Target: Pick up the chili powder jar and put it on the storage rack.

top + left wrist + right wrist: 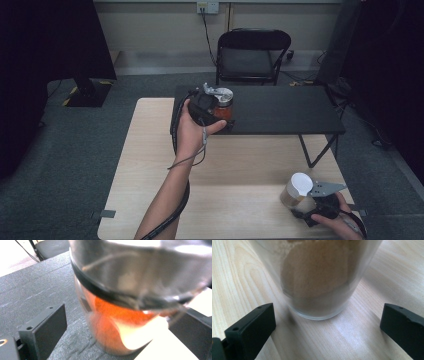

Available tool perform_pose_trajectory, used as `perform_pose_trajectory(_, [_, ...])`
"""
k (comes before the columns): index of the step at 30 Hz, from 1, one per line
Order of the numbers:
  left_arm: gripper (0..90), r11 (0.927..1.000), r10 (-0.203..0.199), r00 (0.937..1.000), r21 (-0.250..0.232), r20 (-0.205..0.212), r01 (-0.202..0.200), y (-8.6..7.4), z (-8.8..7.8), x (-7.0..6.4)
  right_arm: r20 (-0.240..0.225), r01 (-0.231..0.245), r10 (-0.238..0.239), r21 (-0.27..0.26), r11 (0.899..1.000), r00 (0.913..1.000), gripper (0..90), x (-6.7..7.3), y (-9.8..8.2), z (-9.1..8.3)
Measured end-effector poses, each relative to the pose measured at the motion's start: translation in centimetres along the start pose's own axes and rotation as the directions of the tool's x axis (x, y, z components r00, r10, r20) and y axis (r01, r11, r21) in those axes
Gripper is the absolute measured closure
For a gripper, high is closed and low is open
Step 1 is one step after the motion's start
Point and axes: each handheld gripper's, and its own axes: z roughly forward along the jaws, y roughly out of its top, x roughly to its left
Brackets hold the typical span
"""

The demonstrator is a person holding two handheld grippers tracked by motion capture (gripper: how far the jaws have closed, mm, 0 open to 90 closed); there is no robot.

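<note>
The red-spice jar (117,322) stands on the black table (285,107), between the spread jaws of the left gripper (220,112). That gripper should be drawn straight back so the jar is not tipped. The brown-powder jar (319,277) is left standing on the wooden table (240,165) before the right gripper (311,202), whose jaws are also spread.

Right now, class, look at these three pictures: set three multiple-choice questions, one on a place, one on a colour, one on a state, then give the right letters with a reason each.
1. Where does the jar of red powder stand?
A. on the black table
B. on the chair
C. on the floor

2. What colour is the lid of the jar of brown powder?
A. green
B. white
C. blue

3. How do the jaws of the right gripper stand?
A. clamped on the jar
B. shut with nothing between
C. open, apart from the jar

Answers:
1 A: the left gripper view shows its base on the dark textured top.
2 B: the high view shows a white cap.
3 C: bare wooden table shows between each jaw and the glass.
</note>
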Motion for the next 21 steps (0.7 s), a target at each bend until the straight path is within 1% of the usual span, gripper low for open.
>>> perform_pose_trajectory(2, [2.3,1.0,0.009,1.0,0.0,0.004,-0.009,-0.3,-0.2,0.1,0.0,0.0,0.0,0.0,1.0,1.0,0.0,0.0,0.0,0.0])
perform_pose_trajectory(6, [2.5,0.9999,0.014,0.9999,-0.006,0.004,-0.014,-0.7,-0.5,0.1,0.0,0.001,-0.001,0.0,1.0,1.0,0.0,0.0,0.0,0.0])
perform_pose_trajectory(8, [2.5,0.9996,0.017,0.9998,-0.021,0.01,-0.016,-1.1,-0.8,0.2,0.0,0.001,-0.001,0.0,1.0,1.0,0.0,0.0,0.0,0.0])
perform_pose_trajectory(10, [3.2,0.9992,0.031,0.9995,-0.024,0.008,-0.031,-1.3,-1.4,0.1,0.0,0.001,-0.001,0.0,1.0,1.0,0.0,0.0,0.0,0.0])
perform_pose_trajectory(14, [3.5,0.9987,0.039,0.9991,-0.034,0.014,-0.039,-1.6,-1.8,0.1,0.0,0.001,-0.001,0.0,1.0,1.0,0.0,0.0,0.0,0.0])
perform_pose_trajectory(15, [3.6,0.9985,0.041,0.9989,-0.037,0.021,-0.04,-1.8,-2.0,0.1,0.0,0.001,-0.001,0.0,1.0,1.0,0.0,0.0,0.0,0.0])
perform_pose_trajectory(18, [3.6,0.9982,0.048,0.9985,-0.037,0.028,-0.047,-2.1,-2.2,0.1,0.0,0.0,0.0,0.0,1.0,1.0,0.0,0.0,0.0,0.0])
perform_pose_trajectory(19, [3.8,0.9976,0.058,0.9977,-0.04,0.034,-0.056,-2.3,-2.4,0.0,0.0,0.001,-0.001,0.0,1.0,1.0,0.0,0.0,0.0,0.0])
perform_pose_trajectory(21, [4.1,0.9969,0.063,0.9975,-0.049,0.031,-0.061,-2.7,-2.6,-0.1,0.0,0.0,0.0,0.0,1.0,1.0,0.0,0.0,0.0,0.0])
